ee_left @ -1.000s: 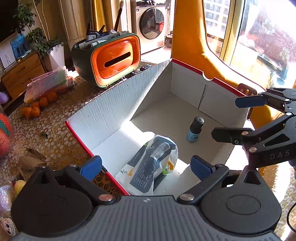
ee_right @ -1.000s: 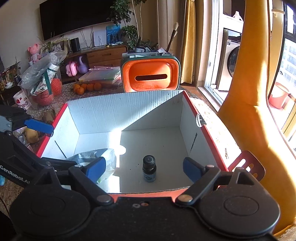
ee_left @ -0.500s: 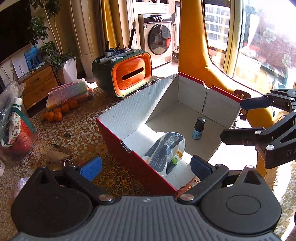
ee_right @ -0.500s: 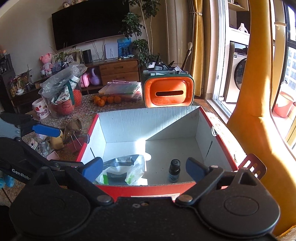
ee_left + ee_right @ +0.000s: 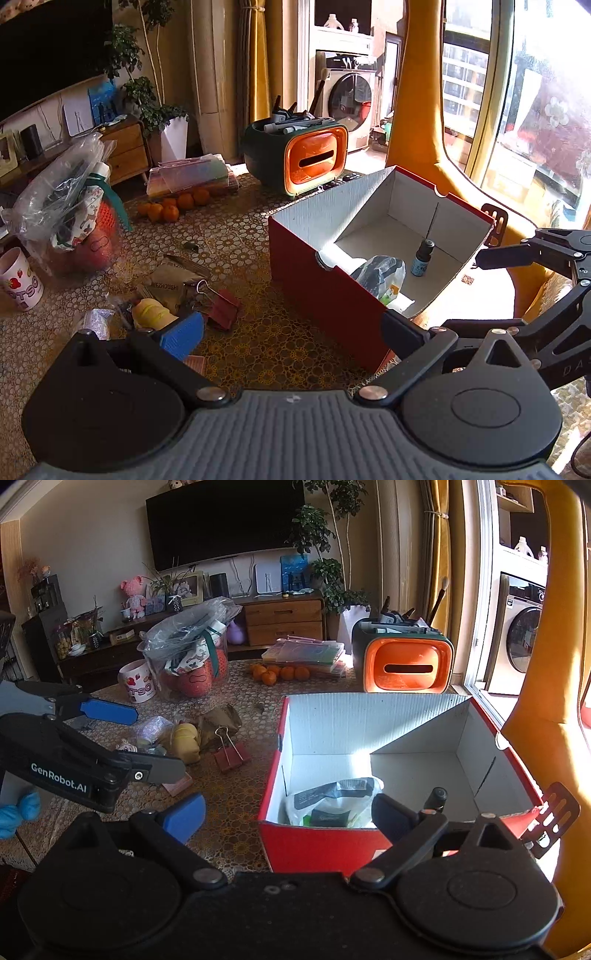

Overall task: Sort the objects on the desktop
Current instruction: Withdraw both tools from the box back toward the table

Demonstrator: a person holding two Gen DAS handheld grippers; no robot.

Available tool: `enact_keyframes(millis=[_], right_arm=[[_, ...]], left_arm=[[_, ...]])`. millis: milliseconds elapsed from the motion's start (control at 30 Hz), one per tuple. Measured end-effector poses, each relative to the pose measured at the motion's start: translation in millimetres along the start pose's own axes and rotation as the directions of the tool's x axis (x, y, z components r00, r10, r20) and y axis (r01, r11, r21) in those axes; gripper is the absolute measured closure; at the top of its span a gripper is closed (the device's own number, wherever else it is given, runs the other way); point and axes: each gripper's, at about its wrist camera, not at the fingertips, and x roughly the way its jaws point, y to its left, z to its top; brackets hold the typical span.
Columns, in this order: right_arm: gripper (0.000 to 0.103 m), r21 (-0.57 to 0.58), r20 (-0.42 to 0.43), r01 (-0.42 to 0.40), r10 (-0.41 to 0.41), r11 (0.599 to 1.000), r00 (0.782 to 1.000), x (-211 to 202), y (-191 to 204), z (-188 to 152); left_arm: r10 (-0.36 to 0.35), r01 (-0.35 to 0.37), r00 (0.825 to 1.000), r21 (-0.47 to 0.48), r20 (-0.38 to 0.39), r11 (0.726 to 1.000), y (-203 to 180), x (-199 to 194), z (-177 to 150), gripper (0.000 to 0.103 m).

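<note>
"Two grabbers, and nothing in either one? Why?"

"Yes, both are let go. Look through my left one first. My left grabber (image 5: pixel 291 332) has its blue pads wide apart, and only the table (image 5: pixel 258 229) shows between them. I hold it up over the near corner of the red box (image 5: pixel 325 291), tipped down, so I can see the whole mess."

"What is in the box?"

"A little bottle (image 5: pixel 421 258) stands up on the box floor. A soft packet (image 5: pixel 378 275) leans in the near corner. They are inside because that is where sorted things go, I think."

"And what is left out?"

"A red clip (image 5: pixel 221 302) and a yellow toy (image 5: pixel 151 314) lie on the table to the left of the box, with some crumpled wrappers around them. They are close to my left pad, so I guess one of them comes next."

"Now the other eye?"

"My right grabber (image 5: pixel 288 814) is open wide too. One pad hangs over the table, the other over the box's front edge. Nothing is pinched. From here the bottle hides partly behind my pad, and the packet sits in the left corner of the box. The clip lies flat with its wire handles pointing away, well apart from the box."

"Will the clip be hard to pick up?"

"Maybe. It is low and flat, so my pads must go down very close to the table."
</note>
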Motion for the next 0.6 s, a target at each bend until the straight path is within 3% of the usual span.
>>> enact_keyframes(millis=[600], right_arm=[[0.006, -0.082, -0.051, -0.083, 0.079, 0.993, 0.996, 47, 93, 2]], left_arm=[[0.161, -0.160, 0.987, -0.063, 0.016, 0.985, 91, -30, -56, 0.001]])
